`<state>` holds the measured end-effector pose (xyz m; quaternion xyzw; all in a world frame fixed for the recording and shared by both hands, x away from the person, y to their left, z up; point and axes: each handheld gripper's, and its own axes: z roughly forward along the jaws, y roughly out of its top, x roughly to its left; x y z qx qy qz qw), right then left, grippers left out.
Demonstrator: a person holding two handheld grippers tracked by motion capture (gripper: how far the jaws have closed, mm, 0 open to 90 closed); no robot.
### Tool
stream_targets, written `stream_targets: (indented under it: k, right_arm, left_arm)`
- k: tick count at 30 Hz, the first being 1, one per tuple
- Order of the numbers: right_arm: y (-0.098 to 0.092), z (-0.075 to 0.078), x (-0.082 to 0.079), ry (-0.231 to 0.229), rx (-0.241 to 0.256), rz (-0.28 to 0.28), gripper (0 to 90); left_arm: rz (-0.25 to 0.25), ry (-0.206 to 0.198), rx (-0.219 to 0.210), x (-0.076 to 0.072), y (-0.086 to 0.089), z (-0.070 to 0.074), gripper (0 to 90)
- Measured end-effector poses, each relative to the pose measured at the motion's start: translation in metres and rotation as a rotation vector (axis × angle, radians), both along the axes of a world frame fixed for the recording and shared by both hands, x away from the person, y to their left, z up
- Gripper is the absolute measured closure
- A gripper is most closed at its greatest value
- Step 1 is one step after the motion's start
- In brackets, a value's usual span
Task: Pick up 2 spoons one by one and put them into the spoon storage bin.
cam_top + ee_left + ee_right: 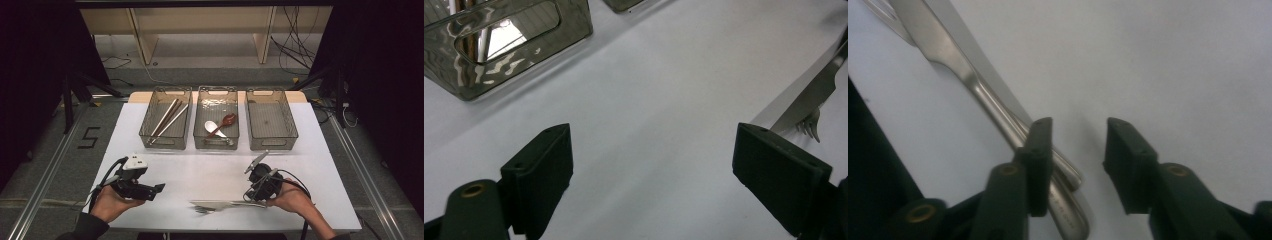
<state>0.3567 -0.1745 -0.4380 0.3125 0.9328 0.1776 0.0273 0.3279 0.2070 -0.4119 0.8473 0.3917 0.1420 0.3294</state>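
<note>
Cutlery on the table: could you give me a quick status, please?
Both grippers open, left, right. Knife and fork lie by right fingers, ungrasped. Nothing in the way.

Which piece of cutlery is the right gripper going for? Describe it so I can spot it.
On the white table, look at the near edge in front of the three clear bins. The metal knife lies flat there beside the right gripper, handle toward it; unlike the binned cutlery, it is out on the table, with a fork.

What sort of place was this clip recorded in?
Probably a lab recording station rather than a kitchen: a white table boxed in by black curtains, loose cables on the floor behind, and three clear sorting bins lined up for cutlery.
</note>
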Motion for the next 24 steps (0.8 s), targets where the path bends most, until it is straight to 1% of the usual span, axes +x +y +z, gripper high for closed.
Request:
stream_targets:
  k: [2,4,8,11,14,18,19,24]
  right_arm:
    - [0.001,0.004,-0.002,-0.004,0.014,0.007,53.7]
    - [0.002,0.005,-0.004,-0.007,0.016,0.023,48.7]
    - [0.009,0.003,-0.009,-0.005,0.004,0.063,42.4]
    - [0.013,0.003,-0.012,-0.008,-0.007,0.075,38.5]
    - [0.016,0.003,-0.014,-0.011,-0.013,0.092,36.5]
    - [0.022,0.001,-0.018,-0.021,-0.045,0.124,36.1]
    - [0.024,0.000,-0.019,-0.013,-0.046,0.126,36.2]
    - [0.034,-0.004,-0.022,-0.014,-0.059,0.157,38.6]
  left_arm:
    - [0.000,-0.001,0.000,0.000,0.000,0.000,16.0]
    - [0.004,-0.003,-0.004,0.000,0.000,0.000,16.0]
    - [0.004,-0.005,-0.009,0.001,-0.002,0.000,15.8]
    - [0.006,-0.001,-0.007,0.002,-0.003,0.000,15.8]
    - [0.005,0.000,-0.004,0.002,-0.002,0.000,15.7]
    - [0.005,-0.001,-0.007,0.001,-0.002,0.000,15.7]
    - [0.006,-0.002,-0.008,0.001,-0.002,0.000,15.7]
    - [0.007,-0.006,-0.014,0.001,-0.001,0.001,15.6]
